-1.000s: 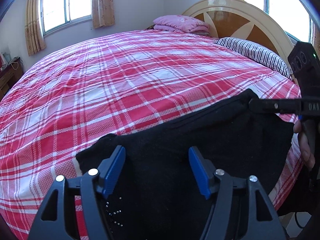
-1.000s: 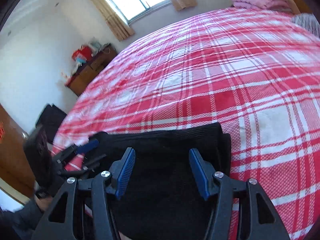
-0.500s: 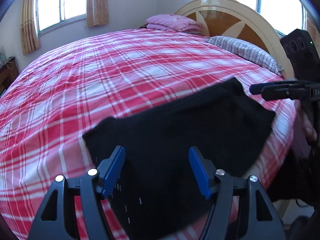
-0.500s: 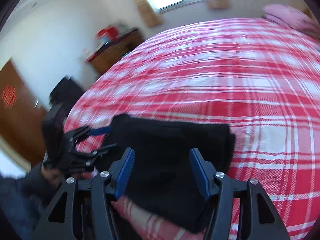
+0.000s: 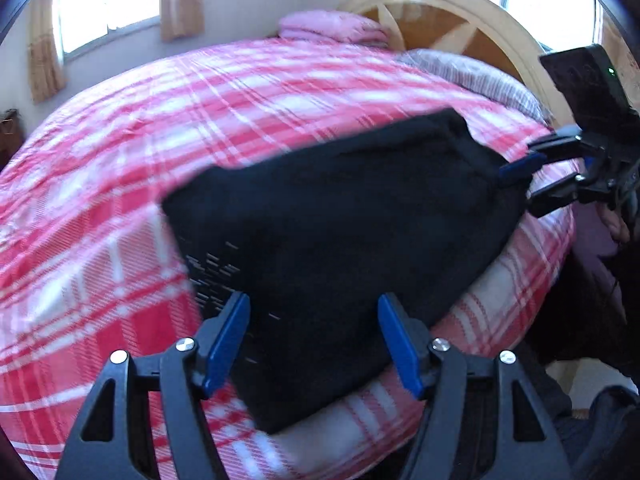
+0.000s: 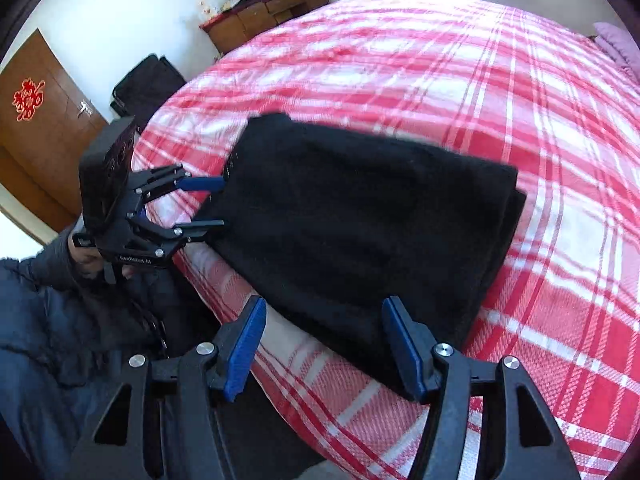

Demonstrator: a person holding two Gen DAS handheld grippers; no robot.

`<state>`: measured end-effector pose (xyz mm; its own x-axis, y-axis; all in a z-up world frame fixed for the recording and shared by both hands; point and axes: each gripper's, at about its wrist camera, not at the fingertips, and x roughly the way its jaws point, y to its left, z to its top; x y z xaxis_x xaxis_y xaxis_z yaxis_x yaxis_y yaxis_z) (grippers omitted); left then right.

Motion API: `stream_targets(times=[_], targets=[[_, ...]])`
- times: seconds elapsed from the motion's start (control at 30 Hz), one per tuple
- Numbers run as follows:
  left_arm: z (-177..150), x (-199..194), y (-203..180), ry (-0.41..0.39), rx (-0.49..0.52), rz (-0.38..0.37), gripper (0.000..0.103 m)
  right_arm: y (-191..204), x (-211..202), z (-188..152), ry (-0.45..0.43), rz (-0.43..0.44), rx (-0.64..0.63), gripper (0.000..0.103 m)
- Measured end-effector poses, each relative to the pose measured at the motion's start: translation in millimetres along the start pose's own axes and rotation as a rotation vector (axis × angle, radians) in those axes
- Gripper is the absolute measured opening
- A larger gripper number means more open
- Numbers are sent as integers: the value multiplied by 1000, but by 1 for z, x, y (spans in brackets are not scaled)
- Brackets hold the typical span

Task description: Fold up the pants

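The black pants (image 5: 340, 224) lie folded into a compact rectangle near the edge of the red plaid bed (image 5: 120, 160); they also show in the right wrist view (image 6: 360, 224). My left gripper (image 5: 314, 340) is open and empty, just short of the near end of the pants; it shows in the right wrist view (image 6: 212, 204) at their left end. My right gripper (image 6: 322, 346) is open and empty at the other end; in the left wrist view it (image 5: 520, 184) sits open beside the pants' far right corner.
A wooden headboard (image 5: 460, 28), a striped pillow (image 5: 472, 76) and a pink folded blanket (image 5: 332, 28) are at the bed's head. A wooden dresser (image 6: 260, 12), a black bag (image 6: 148, 84) and a brown door (image 6: 36, 120) stand beyond the bed's foot.
Both grippers have drawn back from the pants toward the bed's edge, staying open. The pants stay folded on the bed.
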<state>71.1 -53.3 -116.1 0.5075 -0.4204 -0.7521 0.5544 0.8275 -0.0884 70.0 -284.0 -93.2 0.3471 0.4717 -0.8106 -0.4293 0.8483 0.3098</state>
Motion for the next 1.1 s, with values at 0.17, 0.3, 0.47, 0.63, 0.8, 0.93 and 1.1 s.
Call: stream_targets(times=[0.17, 0.3, 0.47, 0.63, 0.8, 0.93, 1.1], targets=[[6, -4, 40, -29, -125, 59, 70, 16, 4, 56, -127, 60, 109, 62], [-3, 3, 48, 1, -153, 91, 70, 36, 43, 106, -116, 115, 141, 62], [-10, 6, 45, 3, -147, 77, 70, 47, 103, 139, -45, 252, 212, 62], [-10, 16, 53, 6, -174, 69, 85, 17, 150, 143, 25, 140, 336, 62], [-10, 16, 59, 0, -186, 57, 88, -7, 154, 141, 14, 127, 380, 62], [-12, 15, 58, 1, -189, 54, 88, 21, 146, 148, 16, 27, 219, 62], [-20, 10, 54, -3, -177, 67, 90, 47, 171, 144, 95, -215, 21, 62]])
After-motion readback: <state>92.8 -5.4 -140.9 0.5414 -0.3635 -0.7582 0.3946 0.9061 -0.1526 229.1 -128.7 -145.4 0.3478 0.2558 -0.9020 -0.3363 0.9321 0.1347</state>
